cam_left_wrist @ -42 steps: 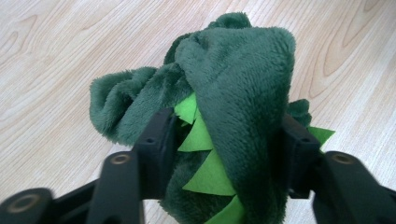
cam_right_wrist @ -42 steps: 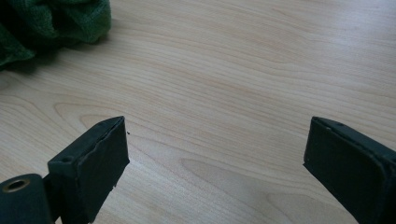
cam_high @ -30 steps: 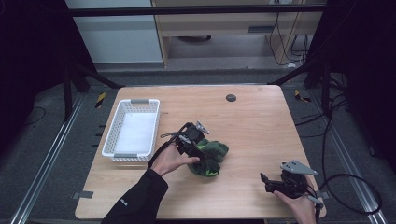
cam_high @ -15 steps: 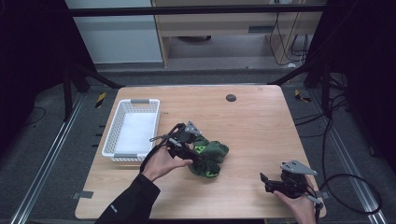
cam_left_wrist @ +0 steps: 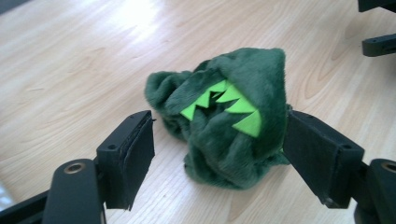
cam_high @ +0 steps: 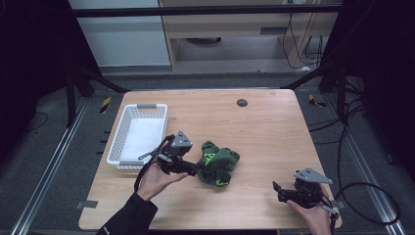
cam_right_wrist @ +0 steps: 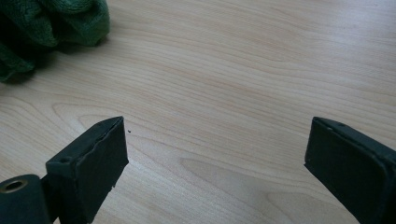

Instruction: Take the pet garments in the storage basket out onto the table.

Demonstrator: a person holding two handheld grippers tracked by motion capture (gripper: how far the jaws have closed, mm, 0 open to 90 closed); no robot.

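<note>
Green plush toy (cam_left_wrist: 229, 126) lies crumpled mid-table, right of the white basket (cam_high: 138, 137), between the left gripper (cam_left_wrist: 219, 147)'s released jaws, so closing on it looks next, while the right gripper (cam_right_wrist: 215, 158) gapes empty.

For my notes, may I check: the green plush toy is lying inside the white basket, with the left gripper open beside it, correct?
Not quite: the green plush toy lies on the table, outside the white basket, as the high view shows. The left gripper is indeed open at it.
</note>
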